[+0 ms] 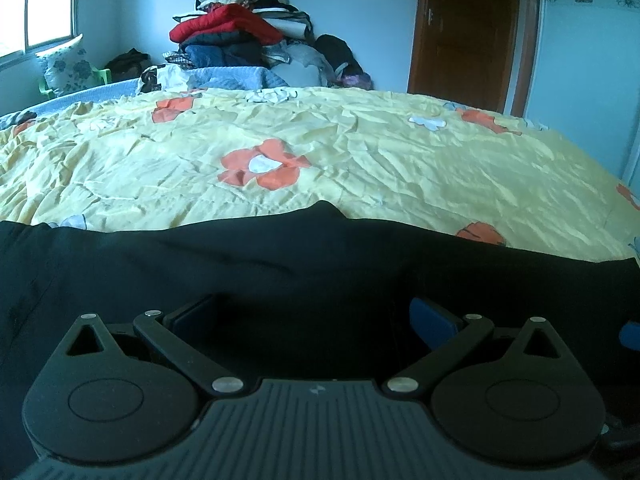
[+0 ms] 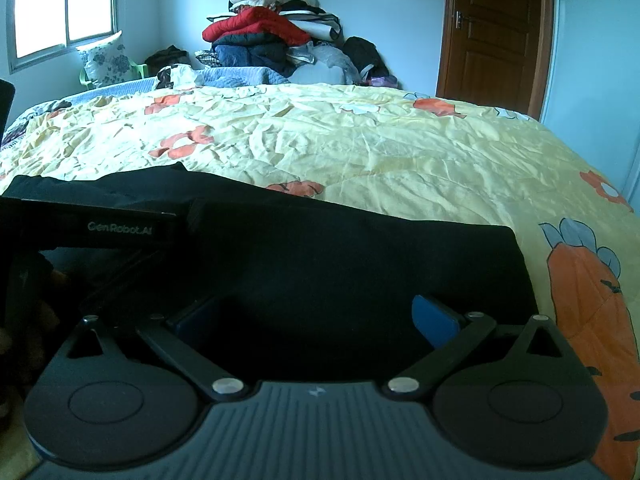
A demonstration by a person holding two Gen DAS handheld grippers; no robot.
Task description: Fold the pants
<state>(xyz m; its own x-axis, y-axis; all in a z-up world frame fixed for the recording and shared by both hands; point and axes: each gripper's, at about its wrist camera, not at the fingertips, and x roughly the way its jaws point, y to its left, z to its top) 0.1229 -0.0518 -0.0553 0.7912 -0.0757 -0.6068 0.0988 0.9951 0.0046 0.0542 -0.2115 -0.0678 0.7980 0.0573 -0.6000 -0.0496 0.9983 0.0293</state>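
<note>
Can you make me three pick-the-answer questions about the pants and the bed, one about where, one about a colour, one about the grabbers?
1. Where do the pants lie?
A. on the bed's near edge
B. on the clothes pile
C. on a chair

2. What colour is the bedspread?
A. plain blue
B. yellow with orange flowers
C. green striped

3. How are the left gripper and right gripper?
A. both open
B. both shut
C. one shut

Answers: 1 A, dark cloth spreads just before both cameras; 2 B, flowers show; 3 A, blue pads stand wide apart.
</note>
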